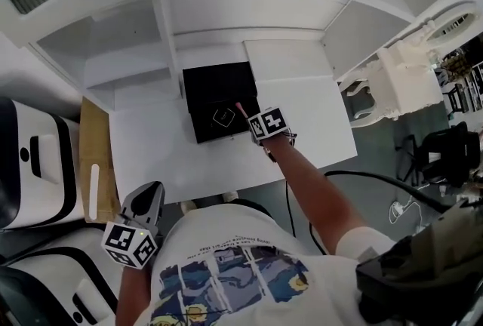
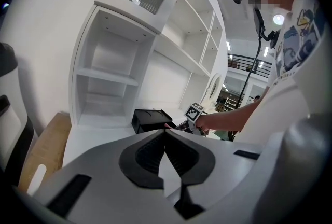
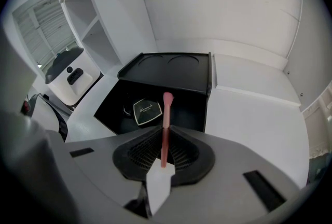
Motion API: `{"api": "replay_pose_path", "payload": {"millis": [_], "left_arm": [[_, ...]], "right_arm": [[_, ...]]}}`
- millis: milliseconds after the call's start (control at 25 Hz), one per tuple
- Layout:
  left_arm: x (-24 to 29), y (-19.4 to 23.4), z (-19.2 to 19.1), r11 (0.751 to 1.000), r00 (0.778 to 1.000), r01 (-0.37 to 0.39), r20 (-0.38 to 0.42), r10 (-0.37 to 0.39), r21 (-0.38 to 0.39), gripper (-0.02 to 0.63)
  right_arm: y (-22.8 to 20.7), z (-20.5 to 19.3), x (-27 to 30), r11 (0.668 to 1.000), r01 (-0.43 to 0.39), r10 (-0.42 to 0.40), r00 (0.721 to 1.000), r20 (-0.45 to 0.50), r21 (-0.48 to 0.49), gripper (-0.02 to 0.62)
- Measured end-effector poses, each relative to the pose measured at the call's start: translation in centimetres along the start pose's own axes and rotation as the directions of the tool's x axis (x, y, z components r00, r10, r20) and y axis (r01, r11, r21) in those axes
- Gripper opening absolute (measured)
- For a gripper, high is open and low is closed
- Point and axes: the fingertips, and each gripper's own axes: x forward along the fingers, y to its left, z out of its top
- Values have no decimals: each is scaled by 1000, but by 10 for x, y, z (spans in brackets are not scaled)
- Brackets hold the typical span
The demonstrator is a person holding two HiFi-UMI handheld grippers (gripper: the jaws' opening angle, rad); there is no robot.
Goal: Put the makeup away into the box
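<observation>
Right gripper (image 3: 165,132) is clamped on the slim pink makeup stick (image 3: 166,114). Its long axis runs straight out ahead of the gripper, tip over the open black box (image 3: 193,109) just ahead and below, near the compact (image 3: 146,112). Left gripper (image 2: 166,132) is closed, empty and well back. My call: lower and release.

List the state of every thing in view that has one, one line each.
black box: open, lid swung back.
compact: closed, lying inside the black box.
pink makeup stick: clamped between the jaws, tip over the open box.
right gripper: shut on the pink makeup stick.
left gripper: shut, nothing between its jaws.
</observation>
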Motion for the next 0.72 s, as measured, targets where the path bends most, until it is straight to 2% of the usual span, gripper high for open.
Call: {"api": "replay_pose_path", "payload": {"millis": [360, 720], "left_arm": [[-14, 15, -6, 999, 999, -39, 0, 39, -32, 14], [-21, 30, -8, 997, 998, -57, 9, 58, -53, 14]], "right_arm": [[-10, 14, 21, 999, 38, -37, 999, -32, 26, 61], [-13, 12, 35, 993, 116, -117, 989, -89, -20, 61]]}}
